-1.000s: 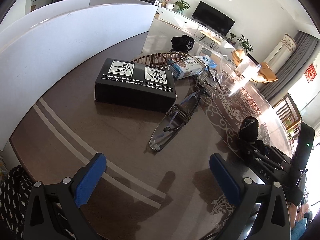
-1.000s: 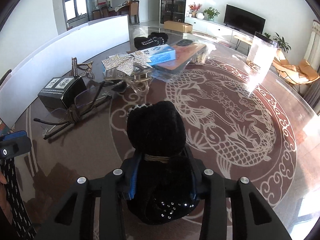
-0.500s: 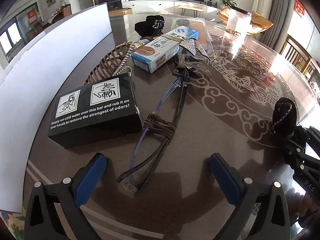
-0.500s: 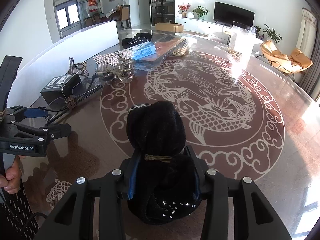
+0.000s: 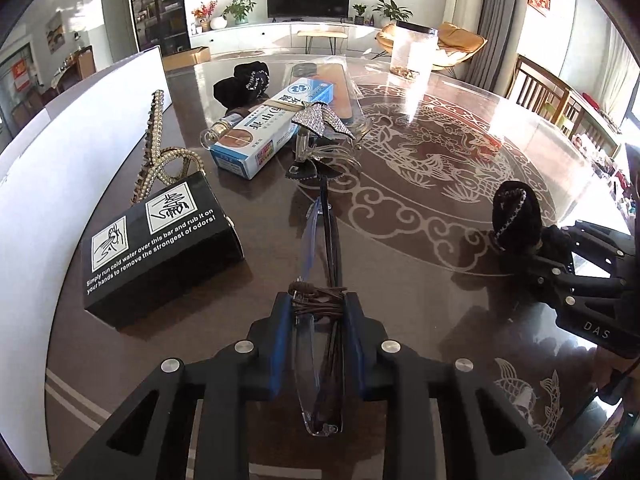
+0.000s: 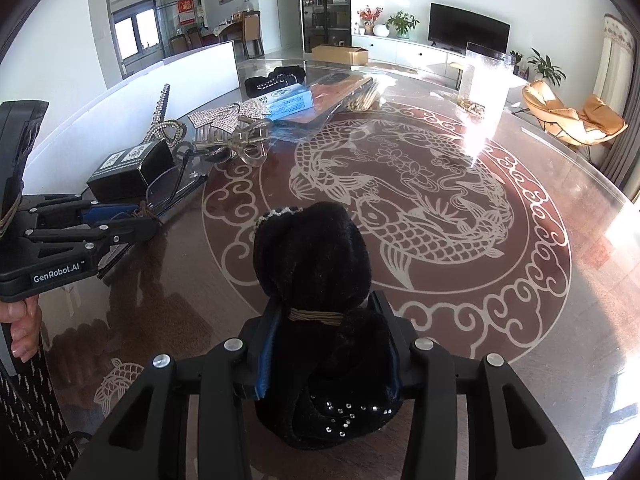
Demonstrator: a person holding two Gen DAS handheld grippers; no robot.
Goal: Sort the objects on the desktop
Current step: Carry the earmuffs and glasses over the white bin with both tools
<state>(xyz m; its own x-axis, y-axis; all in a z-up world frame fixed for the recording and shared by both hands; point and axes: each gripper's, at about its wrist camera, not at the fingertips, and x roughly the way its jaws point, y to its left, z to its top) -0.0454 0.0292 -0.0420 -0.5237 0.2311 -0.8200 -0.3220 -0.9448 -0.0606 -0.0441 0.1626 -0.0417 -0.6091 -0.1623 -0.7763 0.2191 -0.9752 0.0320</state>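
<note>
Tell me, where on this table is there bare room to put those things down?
The fish medallion in the table's middle lies bare, from the clear container back to the right tool. The left side is crowded: black box, toothpaste box, rhinestone clip and glasses sit close together.

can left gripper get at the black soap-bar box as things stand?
Probably not yet: the left gripper is shut on the folded glasses, so its fingers are occupied. The black box lies close by on its left, nothing between.

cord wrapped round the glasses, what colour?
Brown, wound round the folded glasses at the cord, between the left claw pads. Left wrist view shows it best.
</note>
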